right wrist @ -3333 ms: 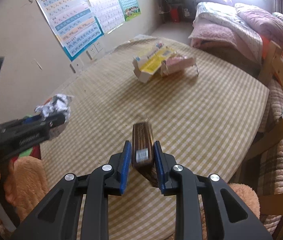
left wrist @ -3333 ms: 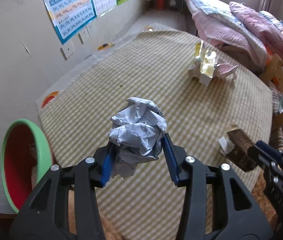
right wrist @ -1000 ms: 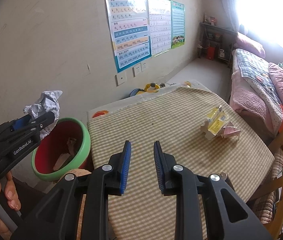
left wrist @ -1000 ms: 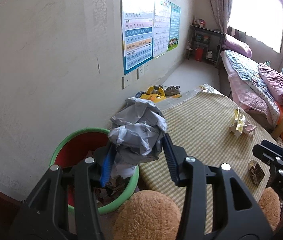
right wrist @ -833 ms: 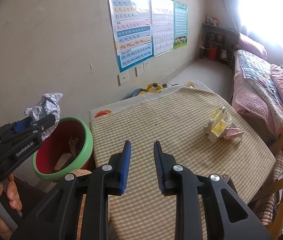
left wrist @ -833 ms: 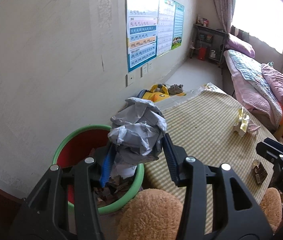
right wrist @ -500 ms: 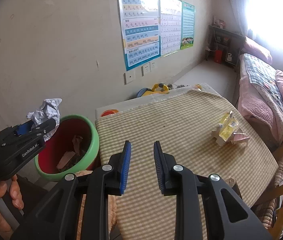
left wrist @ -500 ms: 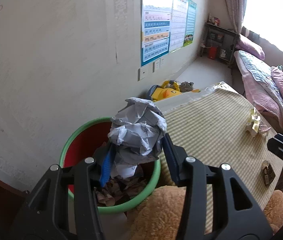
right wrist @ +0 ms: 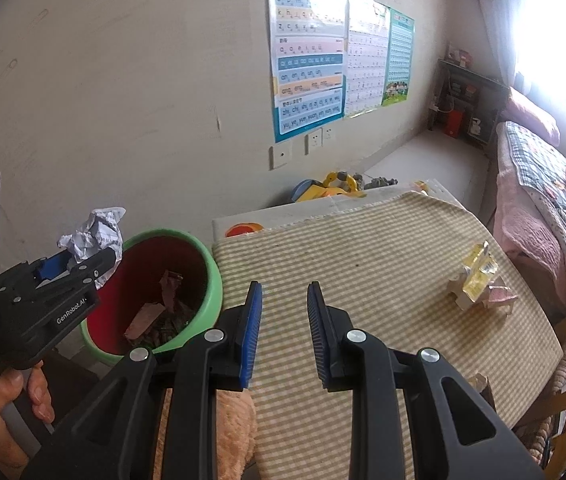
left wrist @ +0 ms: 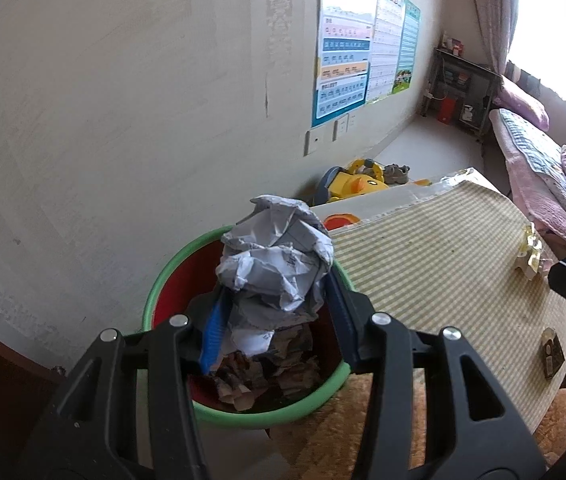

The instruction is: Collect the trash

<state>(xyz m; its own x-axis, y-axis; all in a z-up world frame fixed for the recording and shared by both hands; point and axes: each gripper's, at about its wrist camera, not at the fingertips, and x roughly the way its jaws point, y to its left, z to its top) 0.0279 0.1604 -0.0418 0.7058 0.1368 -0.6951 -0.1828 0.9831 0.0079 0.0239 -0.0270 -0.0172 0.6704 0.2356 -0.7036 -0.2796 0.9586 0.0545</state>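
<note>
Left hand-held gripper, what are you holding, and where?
The left hand-held gripper pinches a crumpled paper ball by its lower sides, above the green bin. The right hand-held gripper holds nothing.

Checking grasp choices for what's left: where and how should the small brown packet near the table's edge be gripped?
The brown packet lies flat on the checked tablecloth. Best guess: the open right hand-held gripper comes from above and pinches across its narrow width, since its long sides look straight and parallel.
</note>
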